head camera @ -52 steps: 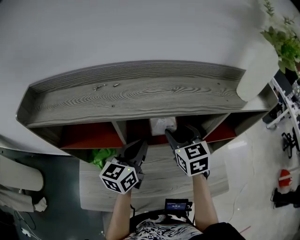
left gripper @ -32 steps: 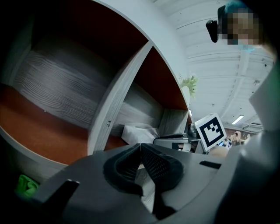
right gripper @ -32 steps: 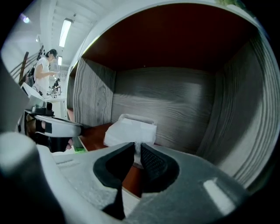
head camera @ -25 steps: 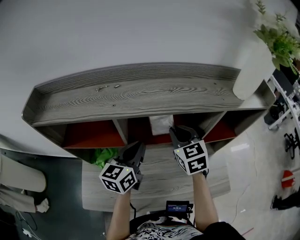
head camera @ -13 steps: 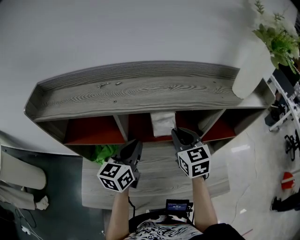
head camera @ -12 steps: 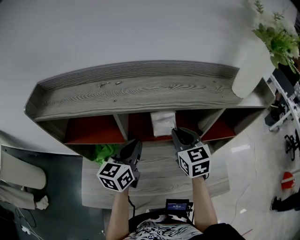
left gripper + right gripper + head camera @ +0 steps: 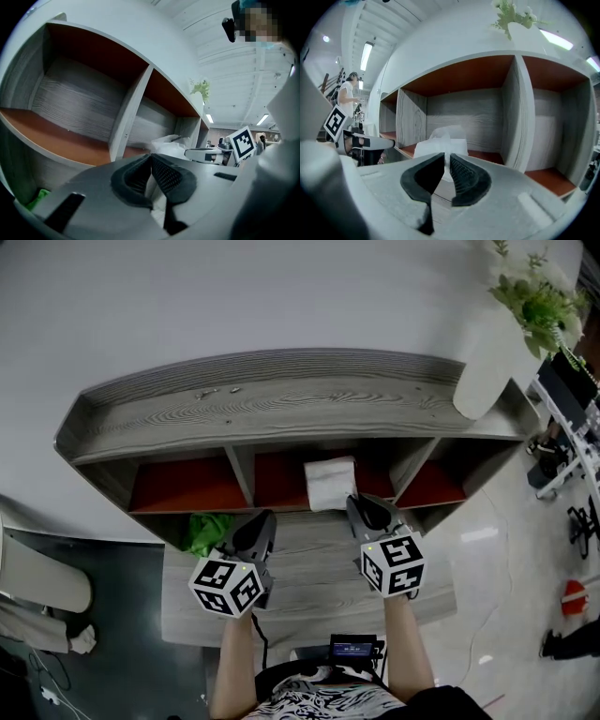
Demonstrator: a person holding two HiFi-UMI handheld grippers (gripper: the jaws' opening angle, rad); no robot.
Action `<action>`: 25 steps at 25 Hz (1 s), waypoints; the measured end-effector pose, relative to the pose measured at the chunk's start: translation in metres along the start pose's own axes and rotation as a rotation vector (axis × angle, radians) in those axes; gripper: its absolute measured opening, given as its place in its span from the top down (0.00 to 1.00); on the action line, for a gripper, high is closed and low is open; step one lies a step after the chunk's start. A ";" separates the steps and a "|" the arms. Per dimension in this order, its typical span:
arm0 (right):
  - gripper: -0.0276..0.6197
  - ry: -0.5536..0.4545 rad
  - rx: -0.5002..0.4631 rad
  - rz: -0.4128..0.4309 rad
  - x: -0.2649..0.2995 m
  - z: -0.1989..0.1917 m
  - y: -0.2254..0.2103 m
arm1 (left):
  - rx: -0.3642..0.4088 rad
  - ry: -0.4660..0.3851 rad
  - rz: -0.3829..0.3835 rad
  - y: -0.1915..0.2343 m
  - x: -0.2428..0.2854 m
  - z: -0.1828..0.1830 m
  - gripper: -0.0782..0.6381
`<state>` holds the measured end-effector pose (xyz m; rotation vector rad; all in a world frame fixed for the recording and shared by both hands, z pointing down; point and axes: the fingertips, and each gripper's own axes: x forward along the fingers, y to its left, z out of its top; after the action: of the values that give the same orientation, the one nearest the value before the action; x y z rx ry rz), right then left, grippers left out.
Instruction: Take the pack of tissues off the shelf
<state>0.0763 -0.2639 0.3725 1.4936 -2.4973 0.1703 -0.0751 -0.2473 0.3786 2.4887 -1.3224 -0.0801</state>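
Observation:
The white tissue pack point(image 7: 331, 483) lies at the front edge of the middle compartment of the grey wooden shelf point(image 7: 281, 407), partly sticking out. My right gripper point(image 7: 357, 508) is shut on the pack's near edge; in the right gripper view the pack point(image 7: 440, 139) fills the narrow gap between the pads point(image 7: 446, 158). My left gripper point(image 7: 264, 521) hangs to the left of the pack, in front of the divider, touching nothing. In the left gripper view its tips point(image 7: 151, 157) meet, shut and empty, with the pack point(image 7: 169, 142) beyond on the right.
The compartments have red-brown floors point(image 7: 178, 491) and upright dividers point(image 7: 242, 479). A lower grey shelf board point(image 7: 309, 570) juts out under both grippers. Something green point(image 7: 208, 531) lies at lower left. A white vase with a plant point(image 7: 489, 352) stands at the shelf's right end.
The tissue pack has slid forward out of the middle compartment with the right gripper. Both grippers have drawn back toward the person.

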 end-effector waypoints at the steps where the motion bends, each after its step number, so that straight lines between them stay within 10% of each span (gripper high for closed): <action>1: 0.89 -0.005 0.003 -0.001 -0.003 -0.001 0.001 | 0.002 -0.001 0.005 -0.001 -0.003 -0.001 0.88; 25: 0.91 -0.099 -0.001 -0.032 -0.075 -0.014 0.030 | 0.020 -0.005 0.035 -0.023 -0.058 -0.014 0.88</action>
<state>0.0860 -0.1824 0.3677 1.5769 -2.5469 0.0919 -0.0870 -0.1842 0.3793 2.4828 -1.3751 -0.0654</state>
